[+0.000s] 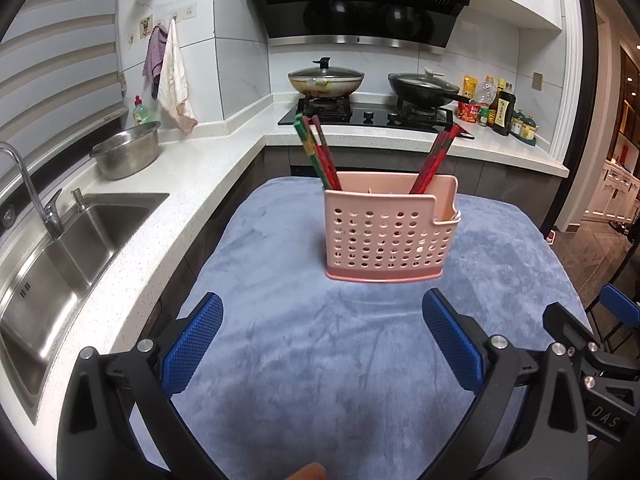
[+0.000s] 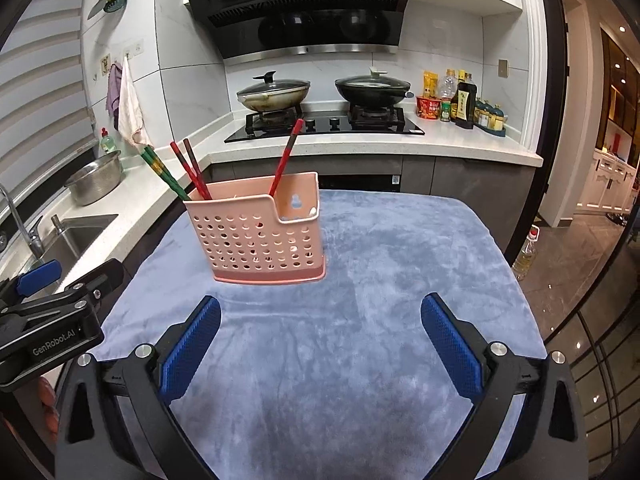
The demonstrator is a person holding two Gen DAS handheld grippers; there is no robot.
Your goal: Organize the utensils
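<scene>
Left gripper point(image 1: 322, 334) and right gripper point(image 2: 320, 336): both spread wide, nothing held.
Pink perforated plastic utensil holder point(image 1: 386, 236) seen ahead of both, upright on blue plush cloth point(image 1: 320, 360).
Red and green chopsticks point(image 1: 320, 152) seen standing inside holder.
No loose utensils seen on cloth; sorting judged near finished.
Next move judged: withdrawal, or regrouping of chopsticks if required.
</scene>
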